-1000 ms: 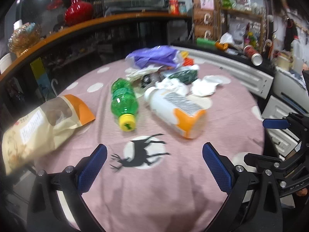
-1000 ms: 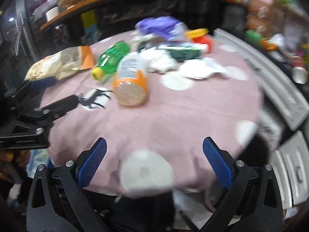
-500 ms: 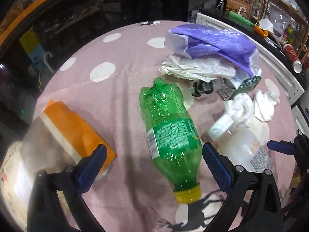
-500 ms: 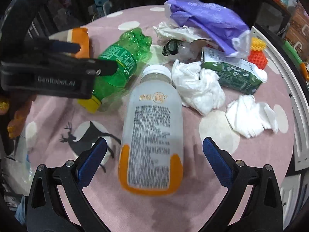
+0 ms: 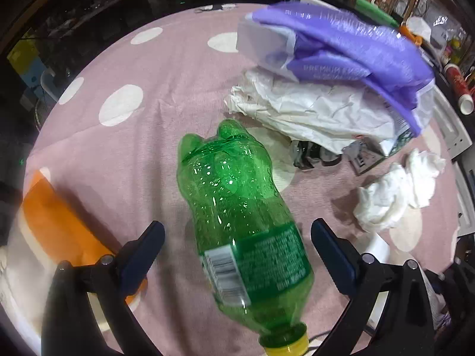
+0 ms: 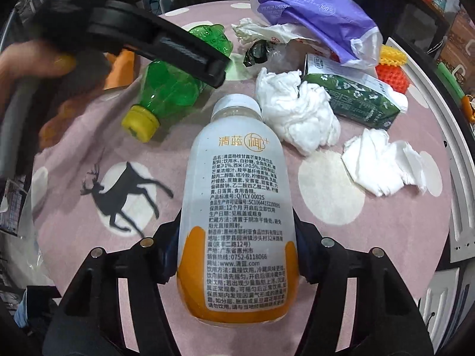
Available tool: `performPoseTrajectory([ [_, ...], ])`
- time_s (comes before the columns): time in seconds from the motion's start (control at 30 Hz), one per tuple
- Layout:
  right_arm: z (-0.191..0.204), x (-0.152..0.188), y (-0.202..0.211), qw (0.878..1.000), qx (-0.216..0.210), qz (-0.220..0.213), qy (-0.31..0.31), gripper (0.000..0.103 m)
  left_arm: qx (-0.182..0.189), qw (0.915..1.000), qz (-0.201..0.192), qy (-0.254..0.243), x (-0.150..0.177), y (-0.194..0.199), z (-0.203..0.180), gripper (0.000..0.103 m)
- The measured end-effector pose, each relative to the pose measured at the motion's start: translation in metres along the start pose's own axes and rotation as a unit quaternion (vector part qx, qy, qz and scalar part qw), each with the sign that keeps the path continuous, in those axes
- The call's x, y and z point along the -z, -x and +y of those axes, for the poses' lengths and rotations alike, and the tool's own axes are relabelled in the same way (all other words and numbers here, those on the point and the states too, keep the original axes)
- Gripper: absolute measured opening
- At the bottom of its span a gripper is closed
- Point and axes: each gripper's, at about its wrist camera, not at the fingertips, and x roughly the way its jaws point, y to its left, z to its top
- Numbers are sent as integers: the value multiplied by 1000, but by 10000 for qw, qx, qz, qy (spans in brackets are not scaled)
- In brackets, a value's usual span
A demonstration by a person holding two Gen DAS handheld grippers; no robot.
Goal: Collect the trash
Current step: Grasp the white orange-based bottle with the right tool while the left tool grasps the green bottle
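Item: my right gripper, fingers spread a half-second ago, now clenches the white orange-based plastic bottle; left gripper straddles the green plastic bottle, fingers released.

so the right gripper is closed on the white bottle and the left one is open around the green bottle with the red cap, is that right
Not quite: the green bottle has a yellow cap, not red, as the right wrist view shows. The rest holds: the right gripper is closed on the white bottle, and the left gripper is open around the green one.

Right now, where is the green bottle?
The green bottle lies on the pink tablecloth between the left gripper fingers, left of the white bottle in the right-wrist view.
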Motion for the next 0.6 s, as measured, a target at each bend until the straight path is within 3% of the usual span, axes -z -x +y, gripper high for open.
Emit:
performPoseTrajectory([
  [0.1,3,18,15,9999,-64,-149,13,61,-279,9995,78,-88,-2,-11,-3,87],
  [0.17,4,32,28,9996,-102,-273,53,61,-207,9998,24,9,1,-11,0,81],
  [0.23,5,41,37,9991,-146,-369,114,61,-44,9999,4,155,3,-9,3,67],
  [0.3,3,51,49,9987,-176,-463,108,61,-151,9996,-58,252,6,-4,5,62],
  [0.47,5,70,65,9963,-185,-834,57,61,-34,9988,-250,417,33,9,7,61],
  [0.6,-18,87,71,9942,-197,-1047,-154,61,-154,9957,-854,335,58,33,-2,61],
])
